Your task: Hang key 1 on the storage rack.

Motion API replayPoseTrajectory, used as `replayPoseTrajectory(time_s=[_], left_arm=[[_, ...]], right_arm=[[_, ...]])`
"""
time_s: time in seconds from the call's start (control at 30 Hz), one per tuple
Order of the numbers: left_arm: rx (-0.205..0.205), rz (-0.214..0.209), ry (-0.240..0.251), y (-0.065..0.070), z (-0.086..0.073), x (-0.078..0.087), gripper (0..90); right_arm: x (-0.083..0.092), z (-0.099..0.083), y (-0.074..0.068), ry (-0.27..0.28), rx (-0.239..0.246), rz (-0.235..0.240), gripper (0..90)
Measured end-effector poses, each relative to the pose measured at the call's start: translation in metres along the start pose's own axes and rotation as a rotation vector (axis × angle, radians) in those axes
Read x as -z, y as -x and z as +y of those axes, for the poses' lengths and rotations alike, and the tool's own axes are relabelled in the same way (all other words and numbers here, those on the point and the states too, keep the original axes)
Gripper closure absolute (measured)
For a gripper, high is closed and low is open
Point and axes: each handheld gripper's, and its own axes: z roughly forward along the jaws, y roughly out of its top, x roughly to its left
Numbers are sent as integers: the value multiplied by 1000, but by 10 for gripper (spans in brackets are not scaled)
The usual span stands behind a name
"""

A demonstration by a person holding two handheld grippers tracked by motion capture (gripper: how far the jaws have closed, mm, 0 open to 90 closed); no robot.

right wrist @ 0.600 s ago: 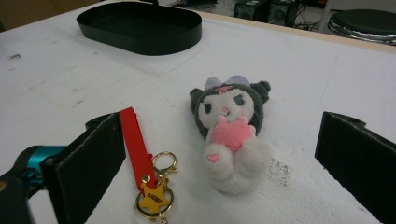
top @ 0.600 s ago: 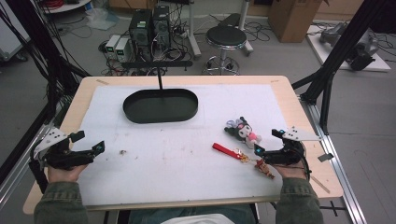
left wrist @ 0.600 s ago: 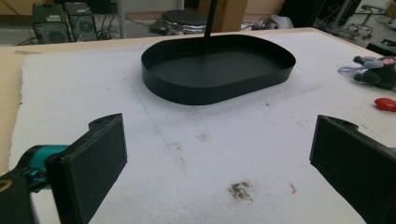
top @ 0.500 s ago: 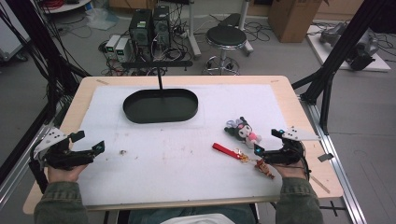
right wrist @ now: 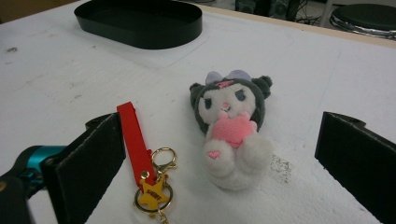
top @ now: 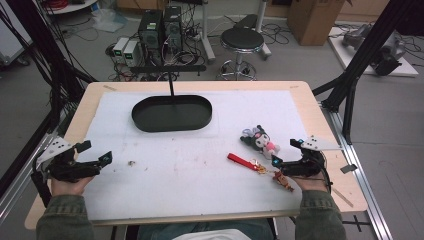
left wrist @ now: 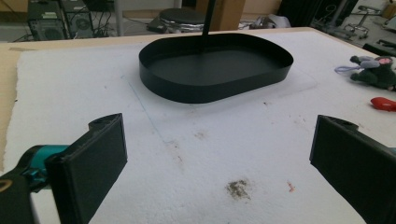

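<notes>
plush toy (right wrist: 231,128) lies between the right gripper's (right wrist: 224,154) spread fingers (right wrist: 88,163).

A light wooden table (top: 320,125) carries a white foam sheet (top: 165,160) over most of its top. On the sheet lie a black oval metal tray (top: 172,113), a grey-and-white plush doll (top: 260,140) and, just beside it, a red strap keychain (top: 245,162).

left gripper (top: 95,153): jaws wide apart | right gripper (top: 285,152): jaws wide apart
</notes>
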Motion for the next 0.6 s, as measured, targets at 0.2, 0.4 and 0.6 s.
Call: replayPoseTrajectory(time_s=[0.2,0.4,0.6], left_arm=[[4,2,1,0,-1,0,43],[1,4,-12,0,-2,-2,43],[5,5,-9,-1,-3,-2,43]], right_arm=[[-4,1,-1,-38,12,5,6],[-7,5,-4,-80,35,-14,6],[-11,15,-8,-100,55,-9,6]])
